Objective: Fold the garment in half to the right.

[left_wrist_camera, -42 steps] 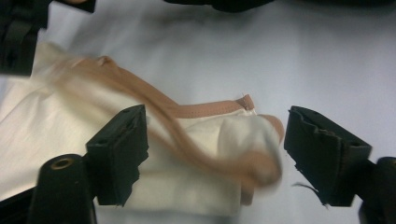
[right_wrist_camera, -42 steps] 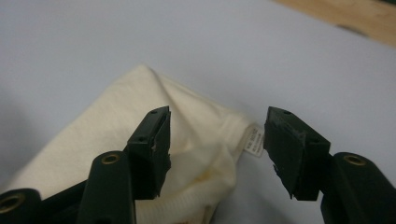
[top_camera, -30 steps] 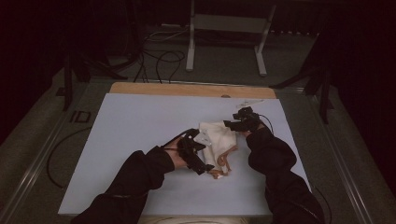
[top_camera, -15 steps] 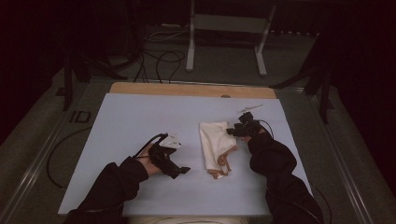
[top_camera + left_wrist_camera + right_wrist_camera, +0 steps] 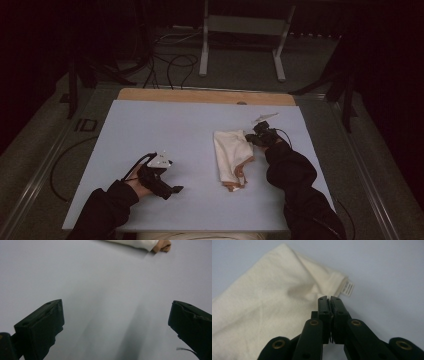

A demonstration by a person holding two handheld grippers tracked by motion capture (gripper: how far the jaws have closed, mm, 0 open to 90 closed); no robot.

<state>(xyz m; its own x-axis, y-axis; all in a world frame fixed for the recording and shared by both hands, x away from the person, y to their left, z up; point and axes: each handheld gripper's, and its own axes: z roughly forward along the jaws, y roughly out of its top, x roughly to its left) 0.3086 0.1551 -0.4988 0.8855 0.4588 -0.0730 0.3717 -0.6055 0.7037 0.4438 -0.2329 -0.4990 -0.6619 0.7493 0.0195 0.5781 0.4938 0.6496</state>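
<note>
Your one cream cloth (image 5: 231, 156) lay folded on the right half of the table (image 5: 165, 130), with lots of bare room to its left and a strip of room before the right edge. You had two grippers: your right gripper (image 5: 254, 137) was pressed shut at the cloth's top right corner, though it was hard to tell if it pinched any cloth, and your left gripper (image 5: 170, 190) was spread wide over bare table. A moment before, your left gripper was nearer the cloth; it had moved away toward the left.
</note>
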